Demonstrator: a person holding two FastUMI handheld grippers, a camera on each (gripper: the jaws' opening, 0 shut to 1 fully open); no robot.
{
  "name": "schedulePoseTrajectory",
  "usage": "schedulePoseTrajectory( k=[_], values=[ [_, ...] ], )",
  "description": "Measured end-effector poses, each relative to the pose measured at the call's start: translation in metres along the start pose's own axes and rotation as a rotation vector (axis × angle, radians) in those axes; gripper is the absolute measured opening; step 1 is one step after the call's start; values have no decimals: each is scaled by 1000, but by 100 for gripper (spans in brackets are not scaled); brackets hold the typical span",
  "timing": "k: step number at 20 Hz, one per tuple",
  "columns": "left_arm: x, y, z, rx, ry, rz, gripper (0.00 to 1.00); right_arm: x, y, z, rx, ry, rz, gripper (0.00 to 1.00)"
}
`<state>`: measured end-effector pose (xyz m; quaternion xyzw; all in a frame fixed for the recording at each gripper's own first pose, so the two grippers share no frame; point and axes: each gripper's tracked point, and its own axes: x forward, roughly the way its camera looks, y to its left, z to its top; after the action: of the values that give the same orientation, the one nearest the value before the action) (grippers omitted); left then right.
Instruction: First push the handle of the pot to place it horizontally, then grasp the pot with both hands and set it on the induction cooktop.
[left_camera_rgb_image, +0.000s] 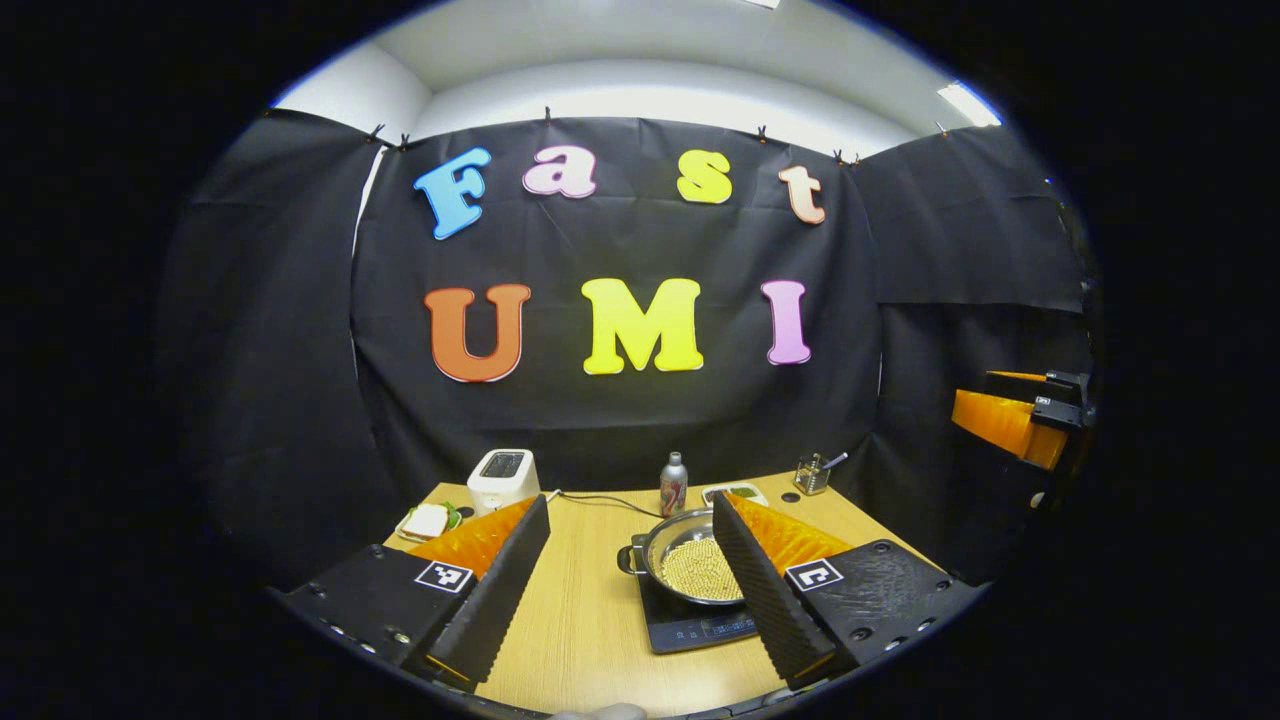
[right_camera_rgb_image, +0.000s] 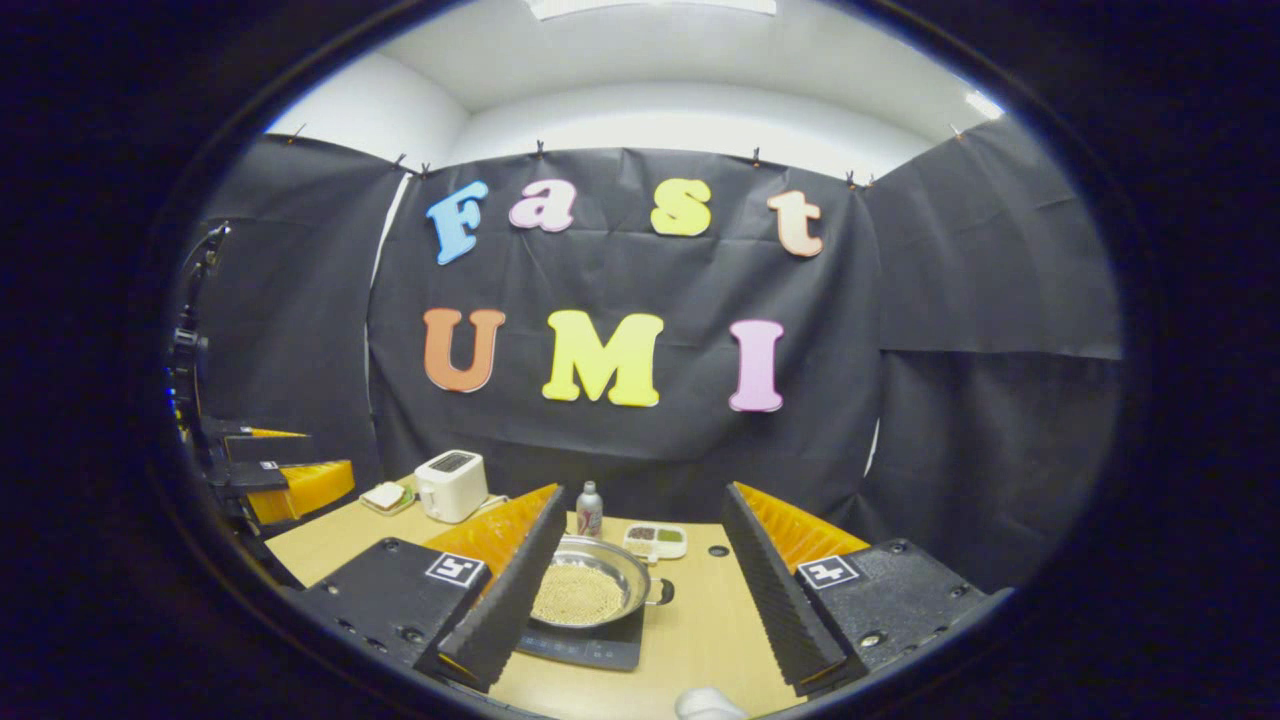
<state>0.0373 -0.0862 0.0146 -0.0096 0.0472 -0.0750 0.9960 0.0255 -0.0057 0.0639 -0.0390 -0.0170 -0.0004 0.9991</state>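
Pot (left_camera_rgb_image: 690, 568) of pale beads rests on the induction cooktop (left_camera_rgb_image: 690, 628), mid-tabletop (left_camera_rgb_image: 585, 610). Left hand-held gripper (left_camera_rgb_image: 632, 580) and right hand-held gripper (right_camera_rgb_image: 645, 575) are both spread, holding nothing. Bottle (left_camera_rgb_image: 673, 484) label and cooktop panel markings are unreadable; fingers partly hide the pot.

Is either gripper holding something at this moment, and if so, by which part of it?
Nothing is held. The left gripper and the right gripper are both open and away from the pot, which sits on the cooktop.
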Motion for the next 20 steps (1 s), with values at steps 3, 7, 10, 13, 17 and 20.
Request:
schedulePoseTrajectory(
  k=[3, 7, 10, 13, 17, 20],
  values=[
    [-22, 3, 25, -36, -55, 14, 98, -16, -5, 20, 41, -29, 10, 99],
    [-47, 17, 39, -65, -91, 56, 97, -29, -27, 33, 54, -44, -22, 99],
    [-59, 21, 43, -61, -106, 62, 96, -42, -37, 32, 47, -51, -43, 99],
    [-73, 28, 42, -44, -105, 86, 96, -53, -42, 26, 53, -55, -53, 99],
    [-88, 25, 38, -50, -105, 85, 96, -60, -47, 16, 47, -42, -41, 99],
    [-93, 23, 36, -46, -99, 86, 96, -64, -51, 11, 54, -28, -43, 99]
  ],
)
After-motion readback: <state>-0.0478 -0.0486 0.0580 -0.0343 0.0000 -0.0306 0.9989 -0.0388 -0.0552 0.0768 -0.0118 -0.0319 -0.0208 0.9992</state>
